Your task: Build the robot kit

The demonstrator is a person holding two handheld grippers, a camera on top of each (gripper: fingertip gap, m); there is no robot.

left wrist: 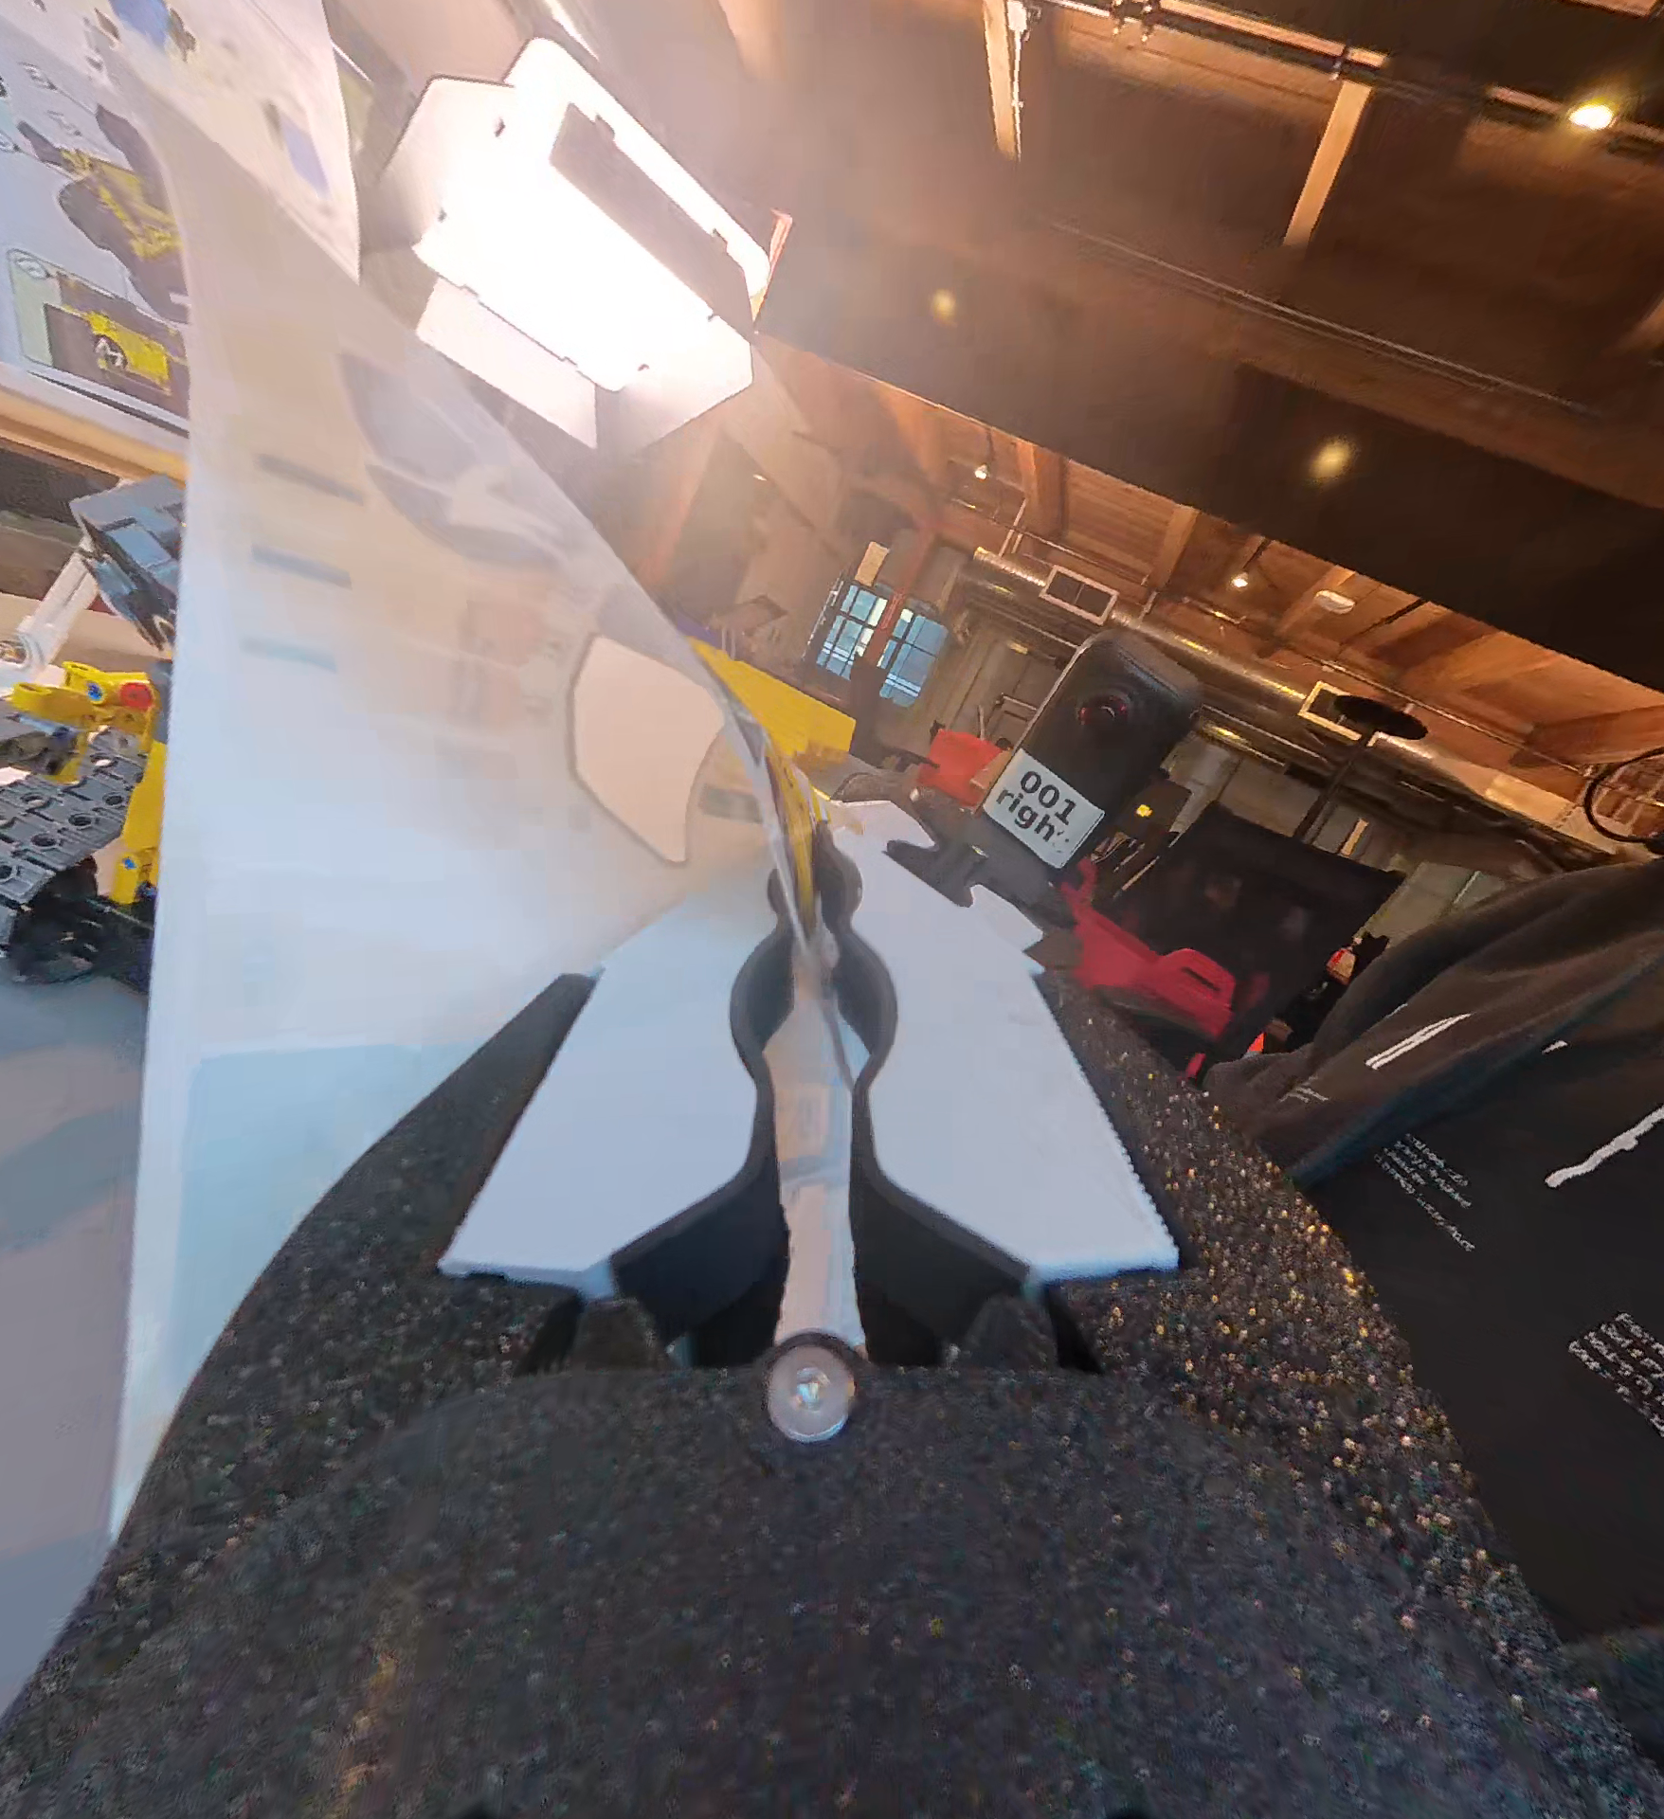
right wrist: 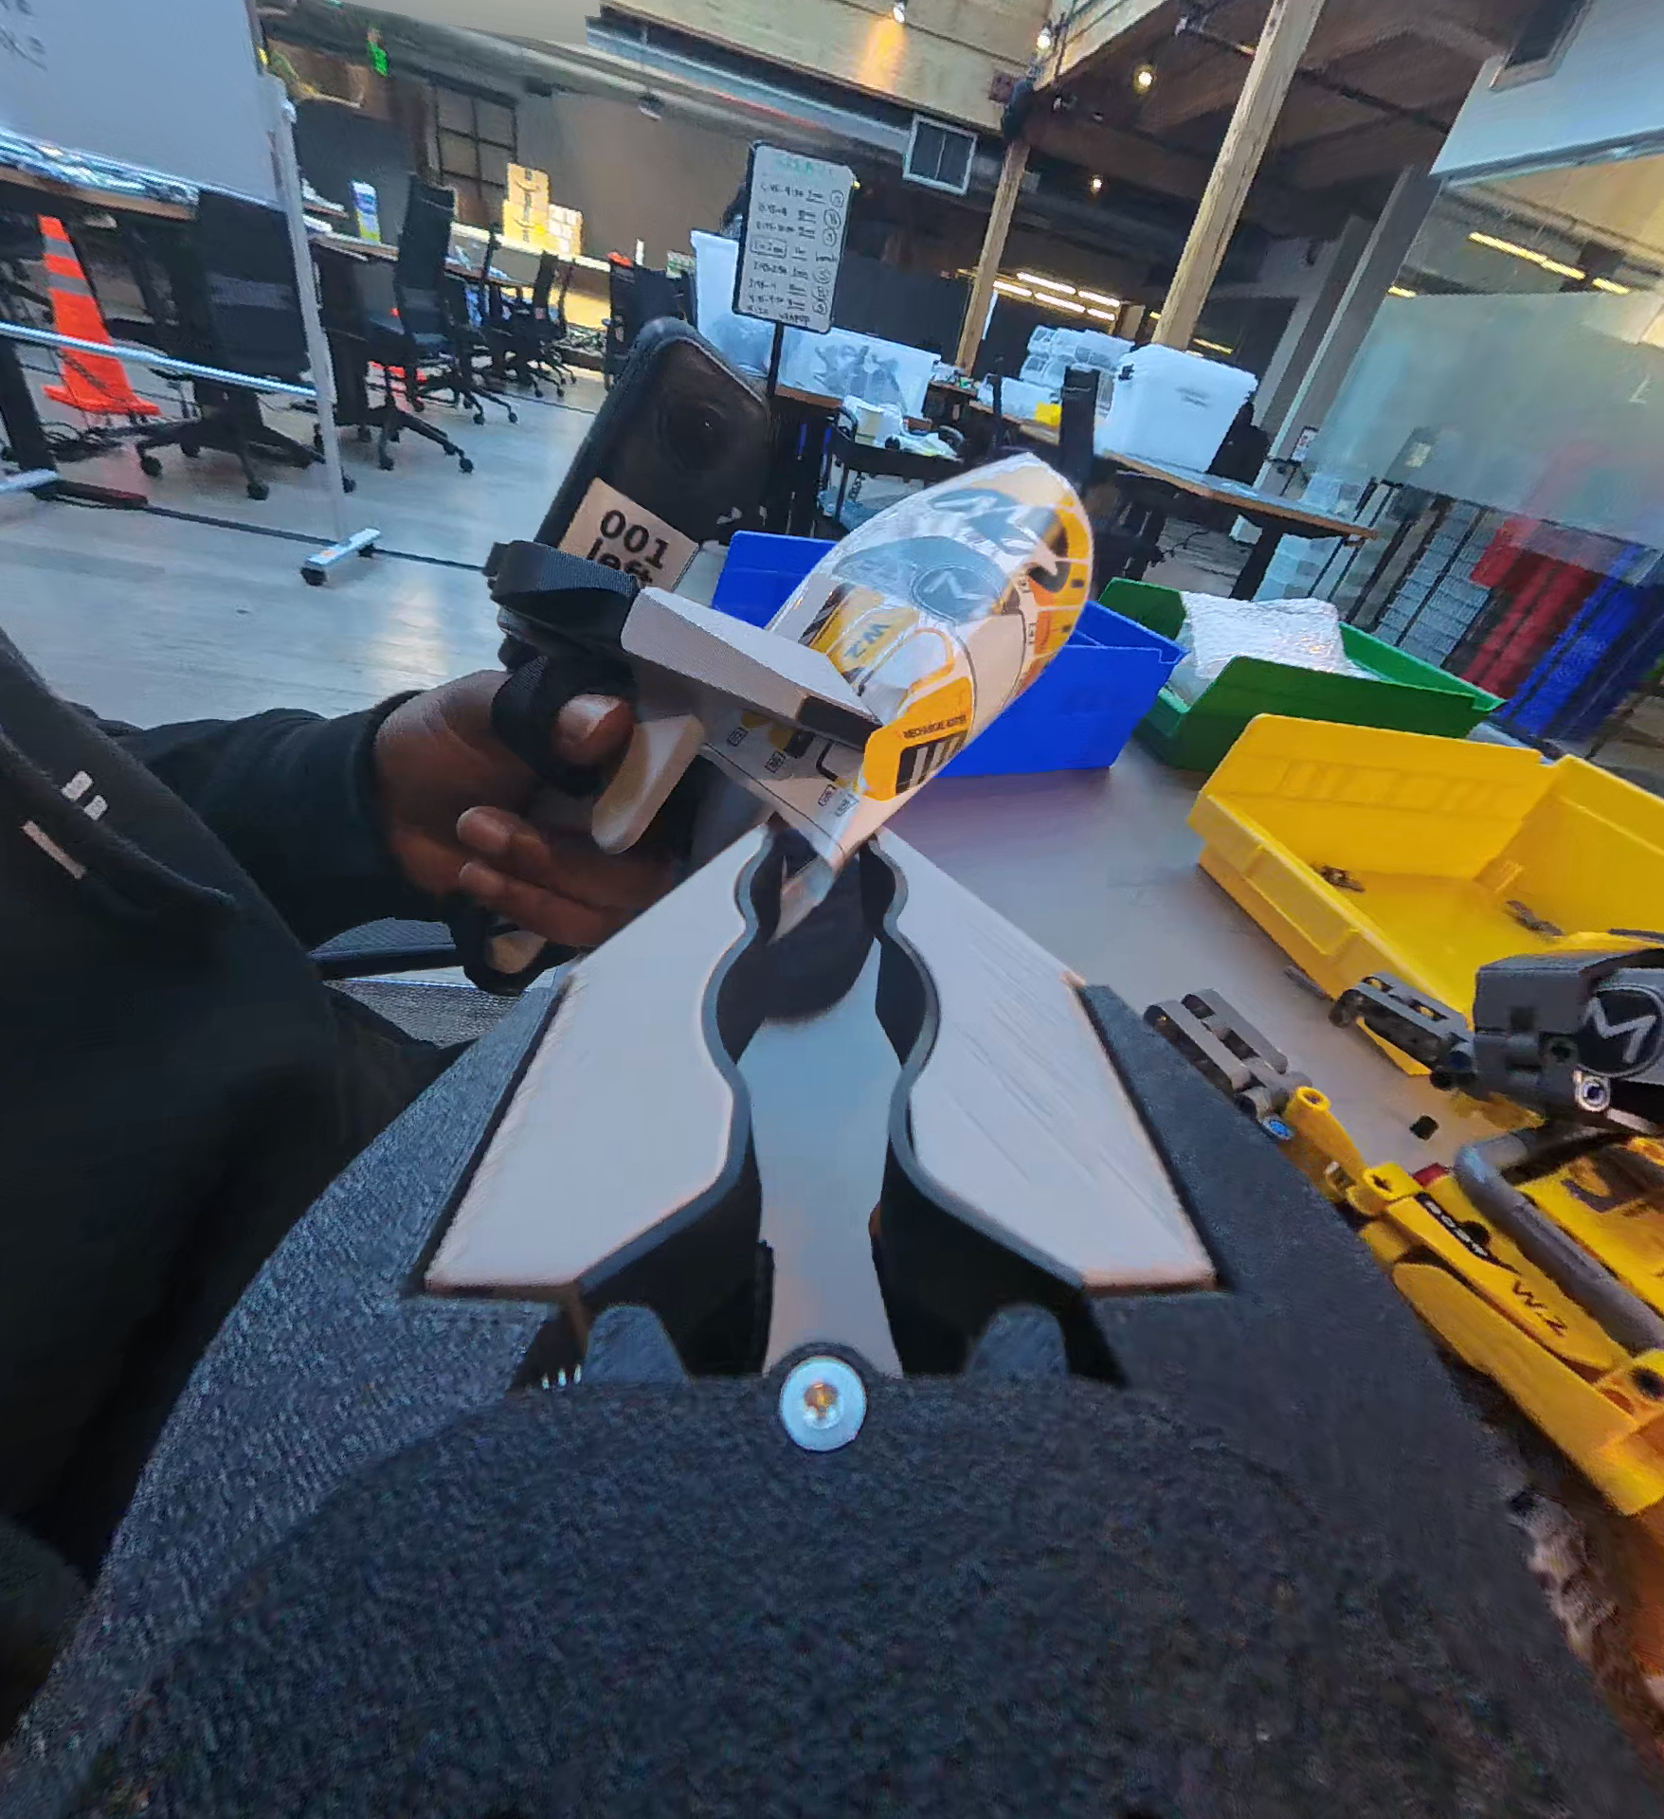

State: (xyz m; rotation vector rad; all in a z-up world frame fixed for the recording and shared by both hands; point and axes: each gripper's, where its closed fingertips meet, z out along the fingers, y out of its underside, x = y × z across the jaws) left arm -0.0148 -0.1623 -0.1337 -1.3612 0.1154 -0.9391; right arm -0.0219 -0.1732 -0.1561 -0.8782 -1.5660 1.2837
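Grey table (right wrist: 1084, 876), sticker sheet (right wrist: 946, 630) pinched by both hand-held grippers.

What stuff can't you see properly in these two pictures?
- Left wrist view: the curled sticker sheet hides most of the yellow toy digger.
- Right wrist view: the right edge cuts off the digger and the yellow bin.
- Right wrist view: the right gripper hides the sheet's bottom corner.

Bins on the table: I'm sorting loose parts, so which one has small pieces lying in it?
The yellow bin, nearest the toy model; the green bin holds crumpled plastic.
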